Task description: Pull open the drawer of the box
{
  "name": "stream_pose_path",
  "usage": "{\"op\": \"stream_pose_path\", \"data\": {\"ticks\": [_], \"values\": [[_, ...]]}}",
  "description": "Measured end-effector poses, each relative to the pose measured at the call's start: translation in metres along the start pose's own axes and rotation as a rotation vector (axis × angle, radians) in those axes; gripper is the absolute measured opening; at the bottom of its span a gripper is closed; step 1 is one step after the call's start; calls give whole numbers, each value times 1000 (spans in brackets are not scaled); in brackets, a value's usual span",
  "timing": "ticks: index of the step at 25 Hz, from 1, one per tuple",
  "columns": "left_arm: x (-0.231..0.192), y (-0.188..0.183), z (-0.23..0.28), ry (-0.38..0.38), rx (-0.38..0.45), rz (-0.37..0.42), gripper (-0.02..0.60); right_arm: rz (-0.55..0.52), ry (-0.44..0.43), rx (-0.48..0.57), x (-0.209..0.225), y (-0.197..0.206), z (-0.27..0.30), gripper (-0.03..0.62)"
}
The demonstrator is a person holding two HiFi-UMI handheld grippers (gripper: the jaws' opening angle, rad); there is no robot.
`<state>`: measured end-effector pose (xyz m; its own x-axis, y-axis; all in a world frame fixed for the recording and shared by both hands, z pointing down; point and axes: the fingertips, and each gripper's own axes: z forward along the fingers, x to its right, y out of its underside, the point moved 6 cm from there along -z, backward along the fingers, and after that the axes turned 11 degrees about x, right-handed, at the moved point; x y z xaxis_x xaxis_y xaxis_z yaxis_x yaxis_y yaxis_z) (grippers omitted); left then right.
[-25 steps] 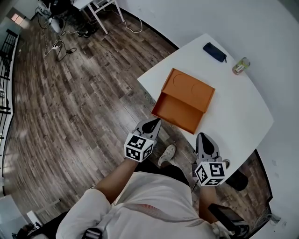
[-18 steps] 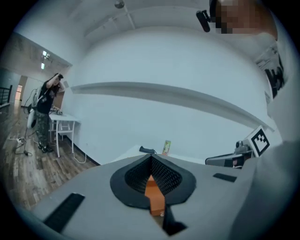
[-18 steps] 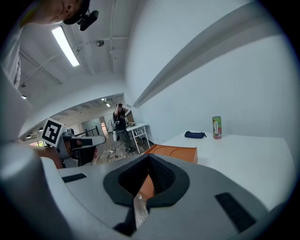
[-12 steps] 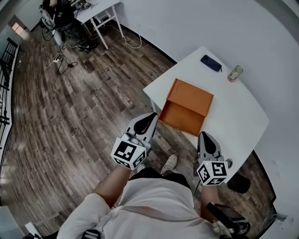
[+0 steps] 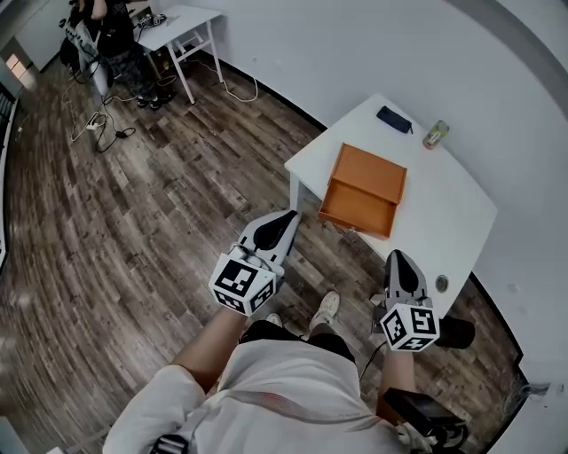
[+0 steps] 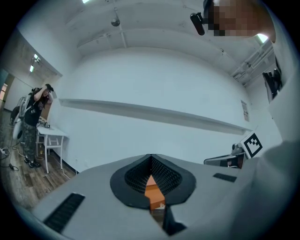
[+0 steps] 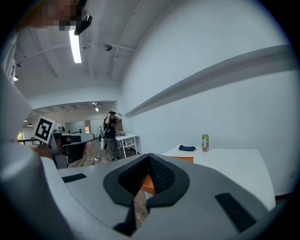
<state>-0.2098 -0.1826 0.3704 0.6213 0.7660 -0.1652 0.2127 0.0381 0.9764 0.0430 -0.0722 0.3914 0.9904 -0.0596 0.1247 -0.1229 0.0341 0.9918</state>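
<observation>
Pulling looks finished to us: the shallow orange drawer (image 5: 357,213) is standing out of the flat orange box (image 5: 373,171) on the white counter (image 5: 448,222). We are holding the left tool (image 5: 288,218) and the right tool (image 5: 398,260) closed and empty, well apart from it; more pulling needs stepping closer.

This is looking like a large, sparsely furnished office or lab workspace. A dark wood-plank floor (image 5: 133,230) is stretching wide and mostly bare between plain white walls (image 5: 355,44) edged with black skirting. A white rectangular table (image 5: 444,222) is standing near the wall. A smaller white metal-legged desk (image 5: 182,19) is sitting in the far corner, with loose cables (image 5: 98,124) trailing over the floor beside it. A person in dark clothes (image 6: 33,115) is standing by that desk. Overhead, a long fluorescent tube light (image 7: 75,47) is glowing under an exposed ceiling with pipes.
</observation>
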Motion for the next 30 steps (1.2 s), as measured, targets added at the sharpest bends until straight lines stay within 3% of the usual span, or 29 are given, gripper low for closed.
{"op": "stream_pose_path", "data": {"ticks": [5, 13, 21, 30], "values": [[3, -4, -21, 30, -6, -28, 11, -18, 41, 38, -15, -18, -26, 3], [39, -16, -20, 65, -5, -31, 11, -31, 24, 78, -10, -44, -47, 3], [78, -16, -7, 40, 1, -21, 11, -50, -38, 112, 17, -65, -57, 3], [93, -17, -5, 25, 8, -9, 11, -65, -57, 114, 30, -66, -66, 3]]}}
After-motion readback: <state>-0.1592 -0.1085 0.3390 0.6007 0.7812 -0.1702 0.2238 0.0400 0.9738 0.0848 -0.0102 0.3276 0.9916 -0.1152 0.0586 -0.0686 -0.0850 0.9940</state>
